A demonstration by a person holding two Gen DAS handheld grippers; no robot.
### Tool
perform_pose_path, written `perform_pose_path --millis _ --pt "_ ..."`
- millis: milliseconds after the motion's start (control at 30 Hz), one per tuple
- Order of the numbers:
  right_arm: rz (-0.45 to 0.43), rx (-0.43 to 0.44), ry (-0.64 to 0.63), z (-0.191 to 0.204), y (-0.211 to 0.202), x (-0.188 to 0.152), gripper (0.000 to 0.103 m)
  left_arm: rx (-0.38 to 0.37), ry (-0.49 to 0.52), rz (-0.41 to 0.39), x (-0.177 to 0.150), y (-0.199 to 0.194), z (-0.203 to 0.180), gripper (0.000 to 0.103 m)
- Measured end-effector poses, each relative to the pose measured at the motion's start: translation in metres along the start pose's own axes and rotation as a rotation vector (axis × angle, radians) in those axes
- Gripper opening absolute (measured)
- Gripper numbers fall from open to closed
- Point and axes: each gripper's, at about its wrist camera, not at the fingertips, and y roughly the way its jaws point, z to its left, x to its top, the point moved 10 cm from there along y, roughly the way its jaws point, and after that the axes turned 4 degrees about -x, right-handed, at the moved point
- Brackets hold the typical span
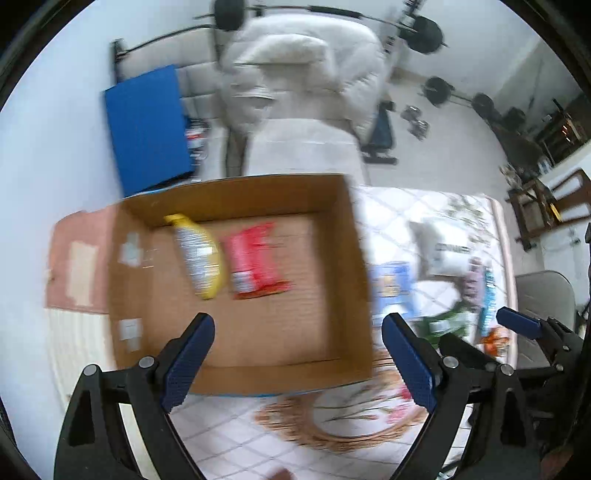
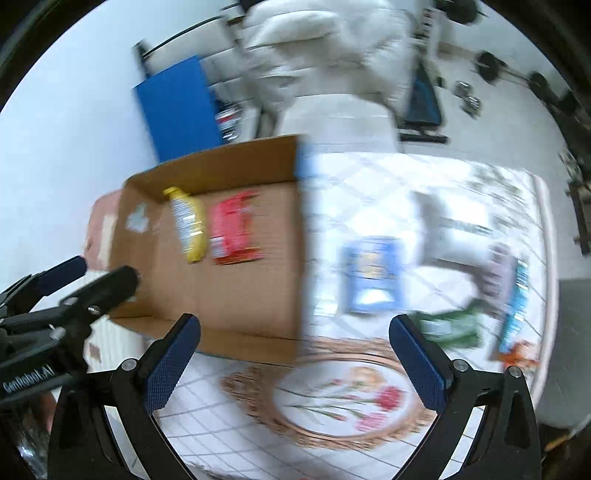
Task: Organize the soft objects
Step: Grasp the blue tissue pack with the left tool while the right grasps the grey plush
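Observation:
An open cardboard box [image 1: 343, 229] [image 2: 258, 295] sits on a floral tablecloth [image 1: 240, 435] [image 2: 351, 177]. Inside lie a yellow packet [image 1: 201, 258] [image 2: 188, 225] and a red packet [image 1: 255, 260] [image 2: 232, 229]. To the box's right lie a blue packet [image 2: 371, 273] [image 1: 391, 280], a green packet [image 2: 448, 326] [image 1: 445, 325], a white-grey pouch [image 2: 454, 232] [image 1: 445, 247] and a light-blue packet [image 2: 515, 306]. My left gripper [image 1: 299, 328] is open and empty above the box's near part. My right gripper [image 2: 295, 332] is open and empty above the box's right edge. Both views are motion-blurred.
A blue board [image 1: 147, 125] [image 2: 177, 107] leans behind the box. A white padded chair with a quilted jacket [image 1: 303, 74] stands behind the table. Barbell weights [image 1: 424, 33] lie on the floor beyond. The table's right edge [image 2: 546, 258] is near the packets.

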Motion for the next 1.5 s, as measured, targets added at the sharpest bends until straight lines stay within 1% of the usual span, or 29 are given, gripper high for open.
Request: perform_pose_path --millis 33,67,133,167,200,233,267,333,367,467,533,633,833,900,1000,1067,1167,1200,1233,1267,1300,1333,1367,1433,1500 --pt "-0.003 -0.022 0.026 -0.027 -0.001 0.001 0.103 -0.013 0.014 0.025 0.004 0.012 -0.018 0.093" --pt "-0.003 -0.055 0.058 -0.059 -0.001 0.003 0.103 -0.024 0.029 0.067 0.007 0.029 -0.036 0.093" --pt "0.01 -0.092 0.111 -0.112 0.008 0.006 0.103 -0.035 0.067 0.154 0.012 0.065 -0.068 0.093" --pt "0.025 -0.094 0.129 -0.13 0.015 0.006 0.103 -0.033 0.088 0.196 0.013 0.084 -0.083 0.093" --pt "0.042 -0.094 0.145 -0.147 0.023 0.007 0.103 -0.011 0.114 0.242 0.015 0.106 -0.096 0.093" --pt "0.063 -0.091 0.16 -0.164 0.032 0.008 0.1 0.004 0.134 0.272 0.016 0.121 -0.106 0.093" --pt "0.088 -0.091 0.171 -0.18 0.044 0.009 0.099 0.022 0.161 0.319 0.017 0.142 -0.117 0.093" --pt "0.129 -0.1 0.18 -0.202 0.063 0.007 0.095 0.044 0.187 0.389 0.014 0.17 -0.129 0.093" --pt "0.153 -0.102 0.182 -0.212 0.074 0.007 0.095 0.047 0.188 0.421 0.013 0.183 -0.134 0.093" --pt "0.195 -0.085 0.181 -0.225 0.095 0.007 0.095 0.061 0.183 0.517 0.009 0.217 -0.143 0.093" --pt "0.215 -0.081 0.177 -0.228 0.107 0.003 0.095 0.083 0.181 0.561 0.008 0.234 -0.142 0.093" --pt "0.234 -0.085 0.166 -0.234 0.123 0.008 0.095 0.11 0.178 0.618 0.0 0.254 -0.139 0.093" --pt "0.275 -0.093 0.152 -0.247 0.148 0.012 0.095 0.119 0.135 0.689 -0.023 0.275 -0.124 0.093" --pt "0.286 -0.1 0.15 -0.251 0.154 0.013 0.095 0.123 0.119 0.7 -0.029 0.279 -0.119 0.093" --pt "0.307 -0.101 0.153 -0.255 0.164 0.013 0.093 0.101 0.089 0.725 -0.038 0.286 -0.115 0.093" --pt "0.327 -0.096 0.161 -0.257 0.173 0.011 0.091 0.104 0.08 0.723 -0.043 0.288 -0.113 0.093" --pt "0.346 -0.109 0.162 -0.259 0.183 0.006 0.078 0.114 0.091 0.701 -0.05 0.29 -0.112 0.093" --pt "0.354 -0.115 0.163 -0.26 0.187 0.003 0.065 0.106 0.087 0.693 -0.052 0.29 -0.112 0.092" --pt "0.364 -0.123 0.172 -0.261 0.19 -0.001 0.048 0.103 0.086 0.682 -0.057 0.288 -0.112 0.082" --pt "0.359 -0.131 0.173 -0.263 0.19 -0.002 0.047 0.12 0.09 0.664 -0.062 0.285 -0.109 0.064" --pt "0.348 -0.138 0.171 -0.263 0.188 -0.002 0.044 0.131 0.094 0.647 -0.064 0.281 -0.109 0.055" --pt "0.347 -0.142 0.17 -0.263 0.187 -0.004 0.043 0.118 0.09 0.64 -0.067 0.278 -0.11 0.038" --pt "0.346 -0.142 0.172 -0.264 0.184 -0.006 0.043 0.098 0.08 0.635 -0.07 0.273 -0.11 0.03" --pt "0.328 -0.142 0.181 -0.265 0.174 -0.01 0.042 0.07 0.071 0.616 -0.076 0.263 -0.112 0.023" --pt "0.306 -0.133 0.185 -0.264 0.161 -0.011 0.042 0.054 0.084 0.596 -0.081 0.252 -0.115 0.02"
